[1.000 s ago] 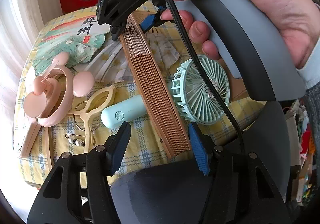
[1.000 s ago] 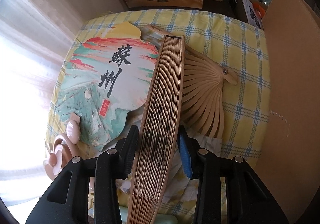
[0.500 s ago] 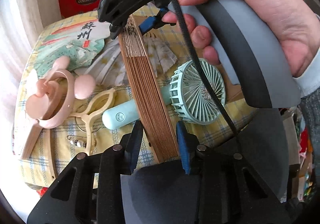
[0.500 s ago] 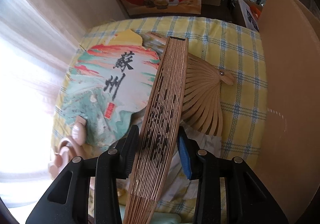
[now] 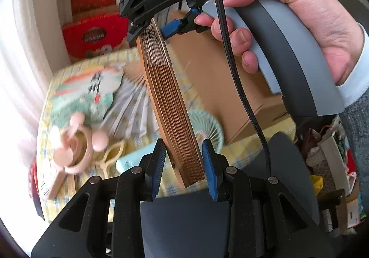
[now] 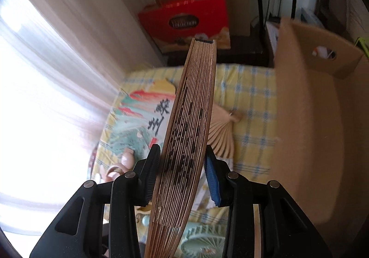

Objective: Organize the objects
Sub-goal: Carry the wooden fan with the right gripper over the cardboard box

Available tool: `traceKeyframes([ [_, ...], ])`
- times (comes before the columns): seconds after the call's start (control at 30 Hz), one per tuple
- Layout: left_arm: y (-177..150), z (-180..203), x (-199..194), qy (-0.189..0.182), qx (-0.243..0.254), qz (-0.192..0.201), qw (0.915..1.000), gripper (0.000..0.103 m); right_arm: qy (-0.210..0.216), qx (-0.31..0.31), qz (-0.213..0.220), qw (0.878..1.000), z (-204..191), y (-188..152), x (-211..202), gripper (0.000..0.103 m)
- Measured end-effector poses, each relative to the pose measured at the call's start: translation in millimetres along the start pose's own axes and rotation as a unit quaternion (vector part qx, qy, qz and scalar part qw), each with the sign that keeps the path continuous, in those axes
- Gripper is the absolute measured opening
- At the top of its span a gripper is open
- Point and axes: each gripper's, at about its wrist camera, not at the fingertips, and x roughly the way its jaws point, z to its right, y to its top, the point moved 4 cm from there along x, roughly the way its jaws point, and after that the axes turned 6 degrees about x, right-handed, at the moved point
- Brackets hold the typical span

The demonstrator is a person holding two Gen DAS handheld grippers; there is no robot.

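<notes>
A closed wooden folding fan (image 5: 169, 106) is held in the air above the checked table (image 5: 242, 152). My left gripper (image 5: 183, 169) is shut on its near pivot end. My right gripper (image 6: 182, 174) is shut on its other end, and it shows in the left wrist view (image 5: 151, 27) at the top. In the right wrist view the fan (image 6: 186, 142) runs up between the fingers. Below lie a painted flat fan (image 5: 87, 96), an open white folding fan (image 5: 131, 106), a pink mouse-ear fan (image 5: 73, 145) and a mint handheld fan (image 5: 207, 126).
A tall cardboard box (image 6: 311, 119) stands at the table's right side; it shows in the left wrist view (image 5: 219, 78) behind the held fan. Red gift boxes (image 6: 186, 20) sit beyond the far edge. A bright curtain (image 6: 46, 96) hangs on the left.
Both grippers have lifted the closed wooden fan off the table and tilted it up. The left gripper went from open around the fan's end to shut on it.
</notes>
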Motion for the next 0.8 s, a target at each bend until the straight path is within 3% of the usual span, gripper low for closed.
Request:
traceKeyframes([
  [0.4,68.8,52.0,33.7,-0.029,0.042,0.032,0.9982,0.030,-0.043,0.015,0.057,0.997,55.7,24.8,-86.0,0.038],
  [0.57,84.7,79.7,49.0,-0.044,0.057,0.031,0.9969,0.030,-0.060,0.033,0.068,0.995,94.8,32.2,-103.7,0.037],
  [0.8,98.7,103.1,82.7,-0.057,0.067,0.015,0.9960,0.029,-0.050,0.066,0.075,0.994,146.1,41.3,-117.7,0.036],
])
